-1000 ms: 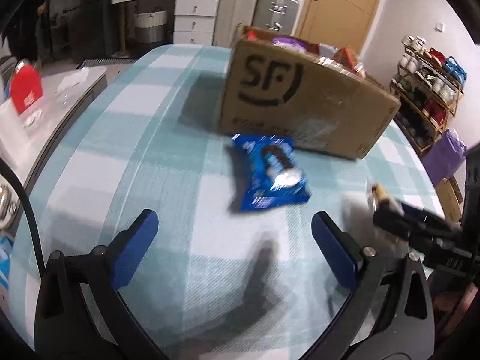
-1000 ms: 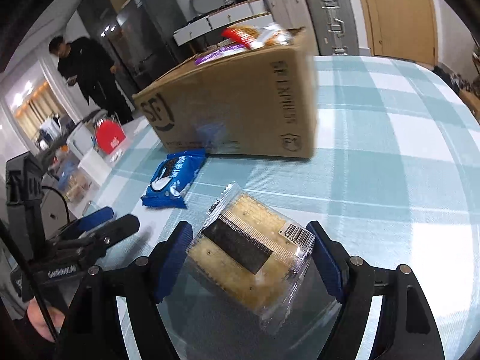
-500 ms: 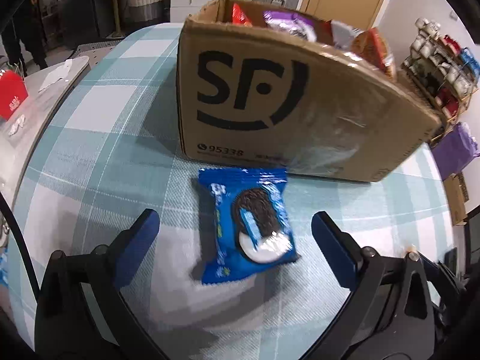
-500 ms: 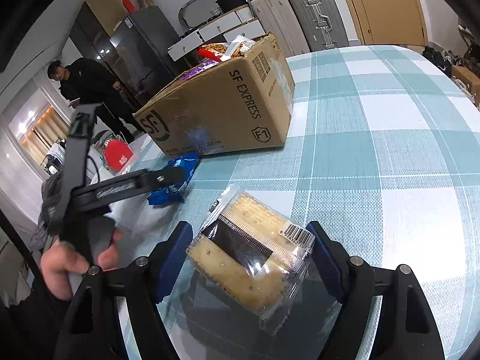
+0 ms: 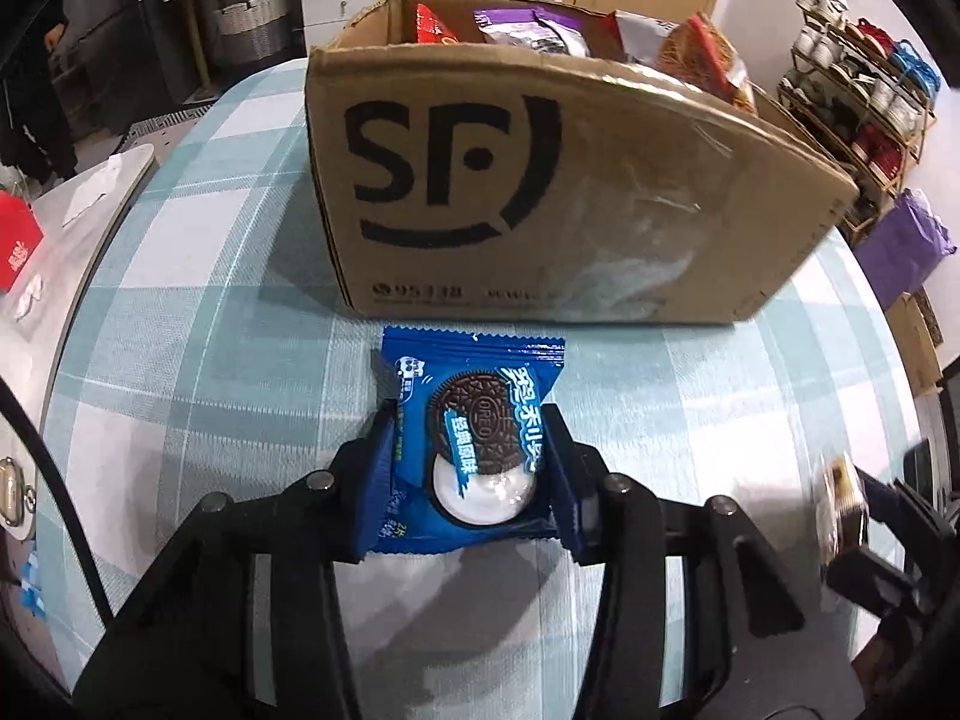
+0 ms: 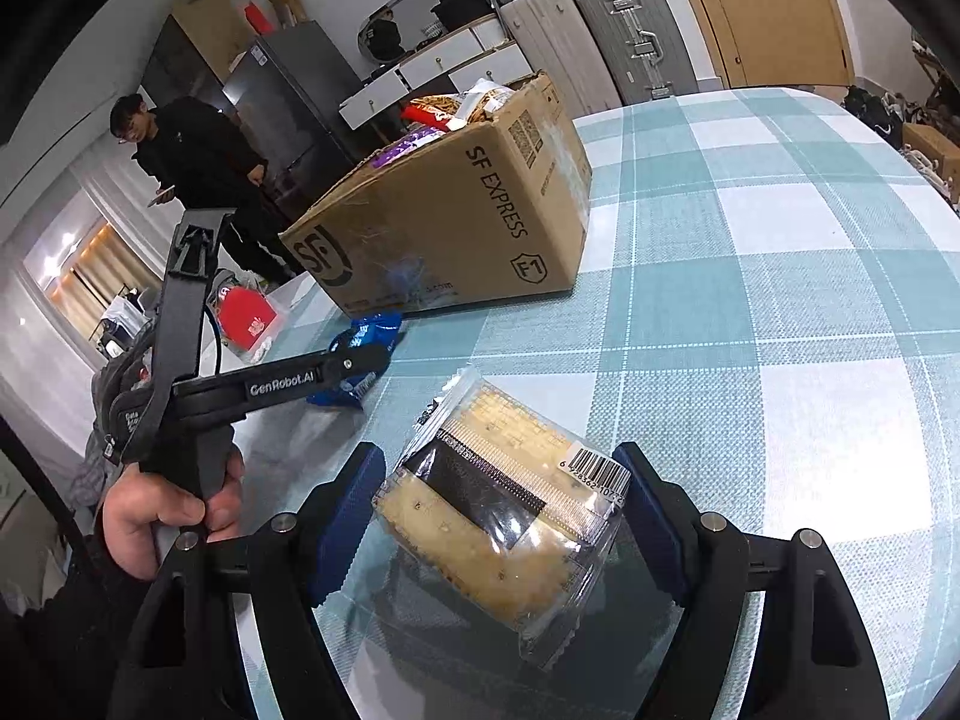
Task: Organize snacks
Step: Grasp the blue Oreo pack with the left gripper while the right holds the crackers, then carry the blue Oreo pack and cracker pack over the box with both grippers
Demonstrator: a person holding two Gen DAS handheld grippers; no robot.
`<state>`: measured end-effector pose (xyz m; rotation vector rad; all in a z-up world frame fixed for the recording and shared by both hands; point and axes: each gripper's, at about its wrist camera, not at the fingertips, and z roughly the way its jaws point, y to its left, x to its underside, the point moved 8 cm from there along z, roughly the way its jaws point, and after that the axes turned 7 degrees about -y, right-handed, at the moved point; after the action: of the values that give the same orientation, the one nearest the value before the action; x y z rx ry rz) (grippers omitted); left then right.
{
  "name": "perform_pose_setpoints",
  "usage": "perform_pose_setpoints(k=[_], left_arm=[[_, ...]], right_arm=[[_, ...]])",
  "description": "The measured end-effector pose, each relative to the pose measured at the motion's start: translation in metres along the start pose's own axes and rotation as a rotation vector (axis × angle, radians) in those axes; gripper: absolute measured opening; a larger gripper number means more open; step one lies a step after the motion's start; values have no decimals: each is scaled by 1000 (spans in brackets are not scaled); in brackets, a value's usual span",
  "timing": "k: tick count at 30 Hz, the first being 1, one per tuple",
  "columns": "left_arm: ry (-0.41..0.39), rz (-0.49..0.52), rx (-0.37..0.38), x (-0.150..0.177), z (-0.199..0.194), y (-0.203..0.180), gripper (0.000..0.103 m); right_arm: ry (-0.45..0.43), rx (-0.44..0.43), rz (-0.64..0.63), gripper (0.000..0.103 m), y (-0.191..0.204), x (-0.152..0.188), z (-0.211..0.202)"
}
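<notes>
The left wrist view looks steeply down along its own fingers, close above the checked tablecloth [image 5: 180,312], facing the printed end of the cardboard box [image 5: 540,198]. The right wrist view sits farther back and less steeply tilted — it faces the same box [image 6: 456,222] from its long side. Both share the box, the blue cookie packet [image 5: 474,444] [image 6: 360,354] and the cloth — each also catches the other gripper at its edge.

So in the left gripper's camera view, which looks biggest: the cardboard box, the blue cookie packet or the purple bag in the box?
1. cardboard box
2. blue cookie packet, though it lies nearer the camera
3. purple bag, only partly visible above the rim
</notes>
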<state>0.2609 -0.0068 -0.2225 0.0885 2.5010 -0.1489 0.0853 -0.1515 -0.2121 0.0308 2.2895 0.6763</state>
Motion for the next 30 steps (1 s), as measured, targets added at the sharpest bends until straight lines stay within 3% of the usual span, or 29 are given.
perform_pose_setpoints(k=[7, 16, 30], left_arm=[[2, -42, 41, 21, -20, 10, 42], [-72, -84, 70, 34, -76, 17, 42], [-187, -44, 85, -5, -130, -7, 42]], right_arm=[[-6, -12, -11, 78, 7, -1, -3], [-24, -59, -19, 78, 27, -9, -13], [-139, -111, -61, 78, 57, -57, -49]])
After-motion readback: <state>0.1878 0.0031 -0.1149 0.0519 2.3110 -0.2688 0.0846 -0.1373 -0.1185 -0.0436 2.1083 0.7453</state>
